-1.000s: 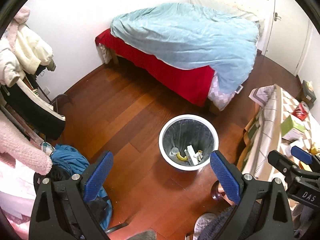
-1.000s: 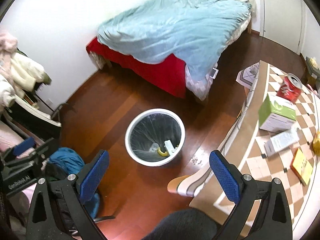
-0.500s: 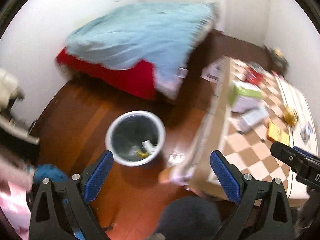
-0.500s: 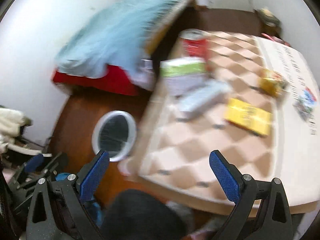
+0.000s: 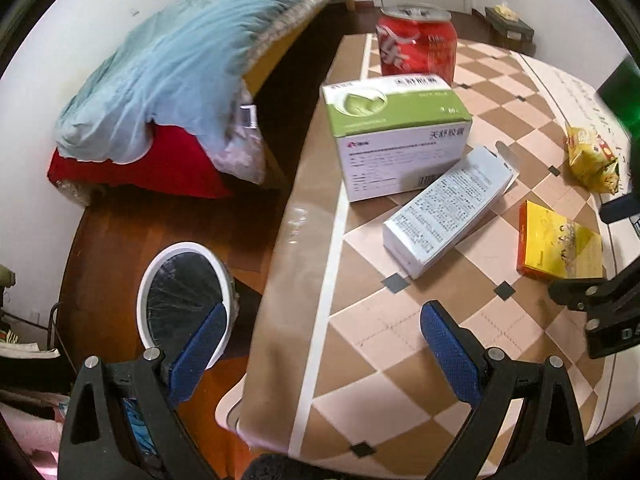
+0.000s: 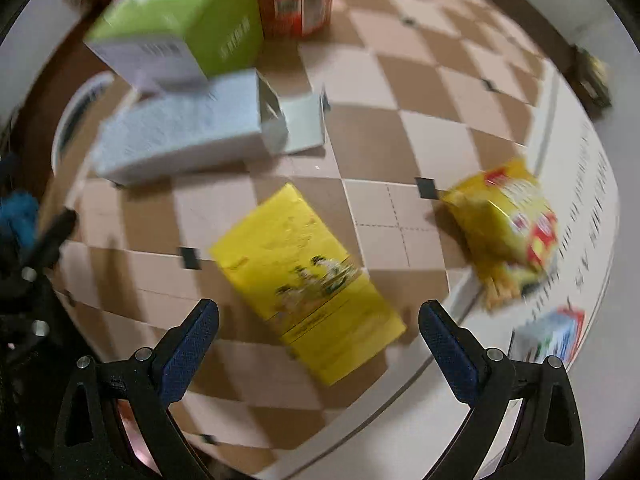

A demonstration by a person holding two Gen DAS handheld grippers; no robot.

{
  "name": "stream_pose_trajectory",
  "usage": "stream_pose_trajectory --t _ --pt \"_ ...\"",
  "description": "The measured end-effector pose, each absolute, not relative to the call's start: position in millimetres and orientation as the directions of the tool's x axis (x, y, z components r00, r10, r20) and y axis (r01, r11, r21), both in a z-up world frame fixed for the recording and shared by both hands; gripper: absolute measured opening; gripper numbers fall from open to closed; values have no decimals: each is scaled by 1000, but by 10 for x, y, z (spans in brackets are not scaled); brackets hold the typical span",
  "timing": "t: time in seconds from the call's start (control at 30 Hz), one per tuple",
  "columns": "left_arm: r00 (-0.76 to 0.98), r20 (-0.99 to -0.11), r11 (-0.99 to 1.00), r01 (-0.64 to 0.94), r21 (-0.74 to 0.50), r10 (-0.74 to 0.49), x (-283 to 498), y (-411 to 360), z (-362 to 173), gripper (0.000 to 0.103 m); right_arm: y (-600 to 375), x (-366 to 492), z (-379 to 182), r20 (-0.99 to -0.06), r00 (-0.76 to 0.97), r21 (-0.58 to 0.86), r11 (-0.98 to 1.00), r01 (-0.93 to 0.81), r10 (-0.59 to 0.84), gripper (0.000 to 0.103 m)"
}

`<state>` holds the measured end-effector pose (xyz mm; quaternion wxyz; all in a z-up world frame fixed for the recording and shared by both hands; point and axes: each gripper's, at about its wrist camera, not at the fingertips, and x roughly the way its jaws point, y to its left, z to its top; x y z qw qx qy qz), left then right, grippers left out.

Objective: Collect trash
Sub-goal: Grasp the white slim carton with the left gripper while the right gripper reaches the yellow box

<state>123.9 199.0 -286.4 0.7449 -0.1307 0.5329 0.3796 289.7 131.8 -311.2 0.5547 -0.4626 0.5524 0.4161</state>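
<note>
Hovering my right gripper [image 6: 318,344] wide open and empty over the flat yellow box [image 6: 306,278] on the checked table [image 6: 400,144], I feared its low profile would let my fingers skid; my left gripper [image 5: 320,354] gaped empty too.

Both views are evenly lit by soft indoor light, with only faint shadows under the boxes; the left wrist view is mostly sharp, with a pale sheen on the surface [image 5: 304,216] edge at centre left; the right wrist view is smeared by motion blur, worst on the green box [image 6: 176,24] at upper left; fisheye bending curves the checks, and dark vignetting rings every corner.
</note>
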Motion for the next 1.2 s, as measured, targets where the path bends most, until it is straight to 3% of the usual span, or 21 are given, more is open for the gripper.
stream_pose_trajectory --t 0.13,0.2,0.23,0.27,0.37,0.53,0.57,0.63,0.73,0.93,1.07,1.2 --pt "160 -895 708 -675 210 417 1293 2009 -2878 98 1312 2991 -3228 -999 -3 -6 210 -978 -40 101" --pt "177 -891 724 -658 208 418 1341 2014 -2862 98 1239 3019 -3179 -1000 9 -11 216 -976 -10 93" --pt "185 -891 736 -644 207 414 1374 2014 -2854 98 1183 3061 -3141 -1000 13 -10 236 -972 12 83" --pt "194 -892 751 -627 208 408 1415 2007 -2845 98 1123 3105 -3105 -1000 11 -4 263 -965 26 77" --pt "230 -890 800 -563 207 392 1574 1980 -2801 98 848 3334 -3025 -996 -42 70 427 -901 74 72" --pt "237 -909 868 -451 209 342 1891 1929 -2855 98 209 3610 -2934 -985 -30 137 661 -737 170 70" --pt "224 -918 877 -433 208 328 1966 1925 -2890 95 122 3641 -2948 -981 -47 164 686 -709 187 71" --pt "183 -948 897 -408 169 262 2085 1927 -2978 64 -3 3672 -2950 -969 -83 225 694 -684 232 79" --pt "132 -953 906 -368 209 273 2210 1853 -3059 49 -75 3667 -2892 -960 -91 254 681 -687 266 81" --pt "134 -961 908 -381 176 243 2242 1677 -3017 45 26 3477 -2900 -980 22 110 631 -768 198 81" --pt "137 -968 879 -461 124 208 2112 1567 -2937 43 26 3395 -2949 -984 80 40 629 -776 161 63" --pt "153 -976 825 -563 44 157 1740 1395 -2832 43 -177 3294 -2921 -987 77 33 651 -758 140 63"
